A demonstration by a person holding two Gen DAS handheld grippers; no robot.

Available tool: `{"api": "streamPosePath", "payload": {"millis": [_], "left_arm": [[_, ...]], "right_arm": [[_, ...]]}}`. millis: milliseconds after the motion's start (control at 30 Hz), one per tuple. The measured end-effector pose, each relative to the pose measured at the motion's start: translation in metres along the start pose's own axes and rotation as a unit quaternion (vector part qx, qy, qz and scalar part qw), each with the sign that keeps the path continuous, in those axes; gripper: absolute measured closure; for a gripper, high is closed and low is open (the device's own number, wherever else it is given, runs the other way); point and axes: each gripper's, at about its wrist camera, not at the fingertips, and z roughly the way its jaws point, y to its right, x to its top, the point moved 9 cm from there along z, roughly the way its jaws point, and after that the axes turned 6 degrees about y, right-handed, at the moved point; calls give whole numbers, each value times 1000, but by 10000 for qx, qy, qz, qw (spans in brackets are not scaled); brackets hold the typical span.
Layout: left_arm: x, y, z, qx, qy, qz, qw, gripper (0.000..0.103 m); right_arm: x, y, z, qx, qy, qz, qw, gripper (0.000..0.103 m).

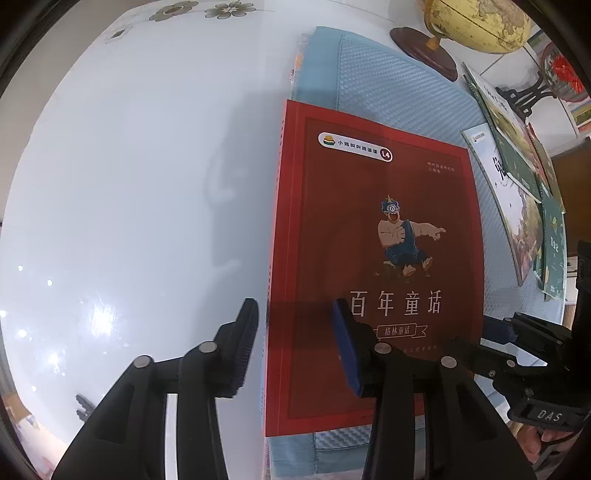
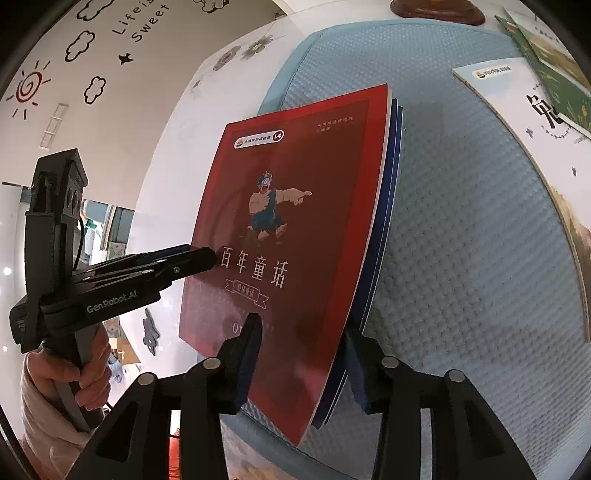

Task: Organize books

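Across the frame's middle, white counter point(image 1: 129, 184) carries a blue mat point(image 2: 461, 240); red book point(image 1: 373, 258) lies on top of a blue book point(image 2: 388, 206) there. Picture books point(image 1: 517, 177) fan at right, globe point(image 1: 476, 22) upper right. Left gripper point(image 1: 295, 343) jaws released, straddling the red book's left edge. Right gripper point(image 2: 303, 358) jaws released around its lower right corner.

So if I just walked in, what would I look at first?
Probably the big red book with a shouting cartoon giant on its cover, lying on top of a small stack on the bumpy blue mat. Black grippers sit at both of its sides: the left gripper straddles its spine edge and the right gripper its page edge. A yellowish globe stands at the back.
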Motion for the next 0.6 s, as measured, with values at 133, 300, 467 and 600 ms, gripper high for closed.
{"api": "streamPosePath", "payload": {"millis": [133,300,467,600], "left_arm": [[1,-2,1,164,7,-2,9999,50],[1,-7,3,238,-84,-167,9995,40],[13,-4,-19,294,222,-305,9989,40],[38,12,-48,336,638,-222,9971,40]], "right_arm": [[-2,1,-3,-16,-36,-20,10000,55],[-9,19,-4,-443,-217,45,9988,38],[-15,40,-28,-372,-29,221,9991,38],[-14,72,-57,-500,191,406,9977,38]]}}
